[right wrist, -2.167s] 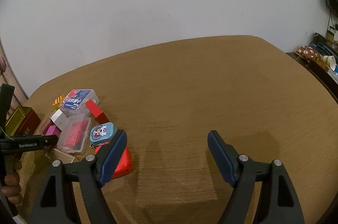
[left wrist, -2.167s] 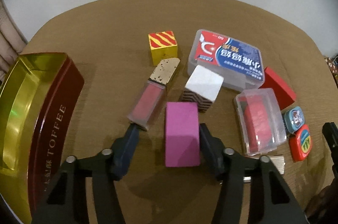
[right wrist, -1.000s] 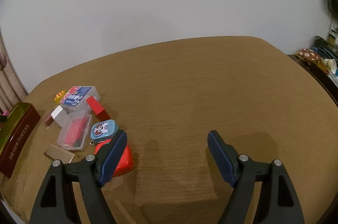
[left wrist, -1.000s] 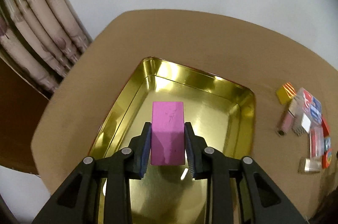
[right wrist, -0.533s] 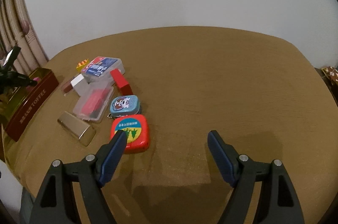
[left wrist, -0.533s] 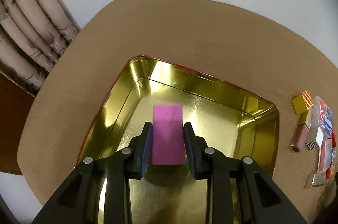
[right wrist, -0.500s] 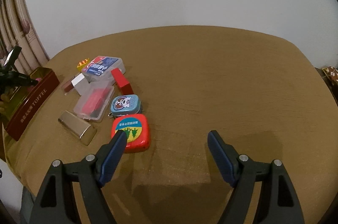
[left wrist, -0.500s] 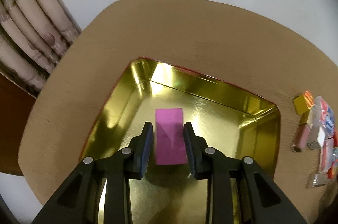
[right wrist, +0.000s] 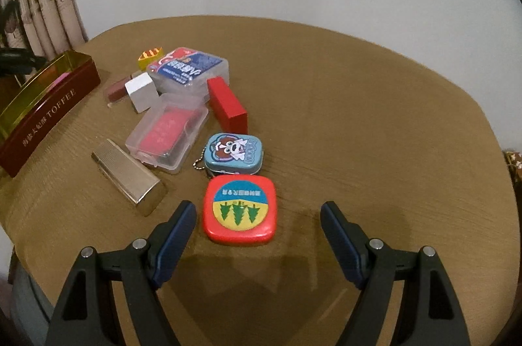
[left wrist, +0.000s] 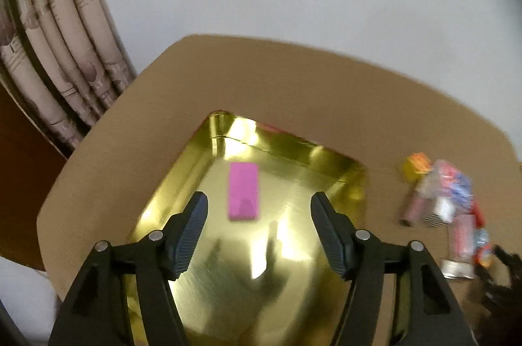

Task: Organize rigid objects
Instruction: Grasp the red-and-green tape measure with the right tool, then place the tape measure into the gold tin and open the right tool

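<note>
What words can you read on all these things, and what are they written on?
"TOFFEE": on the red side of the gold tin; the small characters before it are too small to read.
Blue-labelled clear box: print too blurred to read.
Red square case: blue band of characters, unreadable.
Blue cartoon tin: side lettering unreadable.
Left wrist view: too blurred for any text.

Dim indoor light; tin [left wrist: 339, 183] glare; left view motion-blurred.
</note>
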Tool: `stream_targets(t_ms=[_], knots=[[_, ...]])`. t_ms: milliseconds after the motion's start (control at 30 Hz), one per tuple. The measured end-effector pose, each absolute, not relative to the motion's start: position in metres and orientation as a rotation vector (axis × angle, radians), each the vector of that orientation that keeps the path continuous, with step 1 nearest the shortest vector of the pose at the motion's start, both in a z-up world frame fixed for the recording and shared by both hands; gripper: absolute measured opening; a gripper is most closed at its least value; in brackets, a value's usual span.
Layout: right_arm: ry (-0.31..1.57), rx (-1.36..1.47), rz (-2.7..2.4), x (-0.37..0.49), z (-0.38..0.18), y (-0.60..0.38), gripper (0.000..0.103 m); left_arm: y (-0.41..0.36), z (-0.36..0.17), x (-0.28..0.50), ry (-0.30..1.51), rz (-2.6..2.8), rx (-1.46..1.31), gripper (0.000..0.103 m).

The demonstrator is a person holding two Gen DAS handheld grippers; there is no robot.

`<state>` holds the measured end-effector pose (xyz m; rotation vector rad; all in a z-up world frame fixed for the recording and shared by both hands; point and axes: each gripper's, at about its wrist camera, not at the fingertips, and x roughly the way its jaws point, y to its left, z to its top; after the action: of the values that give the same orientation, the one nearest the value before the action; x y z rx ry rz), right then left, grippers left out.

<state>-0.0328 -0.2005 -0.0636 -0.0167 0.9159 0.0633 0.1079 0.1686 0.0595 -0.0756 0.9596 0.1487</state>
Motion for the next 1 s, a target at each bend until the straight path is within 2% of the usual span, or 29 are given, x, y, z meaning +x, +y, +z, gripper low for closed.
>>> stream_targets(t_ms=[133, 167, 233, 267, 300, 600, 800, 1000], knots=[[0.949, 0.003, 0.085, -0.022, -0.069, -0.201, 0.081, 0.154, 0.076, 0.064, 0.916, 0.082, -0.1, 0.065], [0.958, -0.004, 0.087, -0.02, -0.07, -0.199, 0.077, 0.149, 0.078, 0.051, 0.909, 0.064, -0.106, 0.065], [0.953, -0.015, 0.09, -0.019, -0.07, -0.195, 0.069, 0.142, 0.08, 0.031, 0.901, 0.05, -0.105, 0.066], [0.953, -0.021, 0.09, -0.017, -0.07, -0.194, 0.055, 0.139, 0.081, 0.021, 0.898, 0.04, -0.1, 0.066], [0.952, -0.032, 0.081, -0.016, -0.069, -0.192, 0.047, 0.139, 0.081, 0.016, 0.894, 0.039, -0.094, 0.066], [0.951, 0.022, 0.101, -0.033, -0.056, -0.198, 0.047, 0.126, 0.069, -0.056, 0.875, 0.135, -0.12, 0.068], [0.901, 0.029, 0.242, -0.04, 0.001, -0.159, 0.047, 0.168, 0.058, -0.097, 0.87, 0.249, -0.246, 0.069], [0.851, 0.049, 0.481, 0.008, 0.061, -0.058, 0.047, 0.196, 0.043, -0.116, 0.903, 0.34, -0.285, 0.069]])
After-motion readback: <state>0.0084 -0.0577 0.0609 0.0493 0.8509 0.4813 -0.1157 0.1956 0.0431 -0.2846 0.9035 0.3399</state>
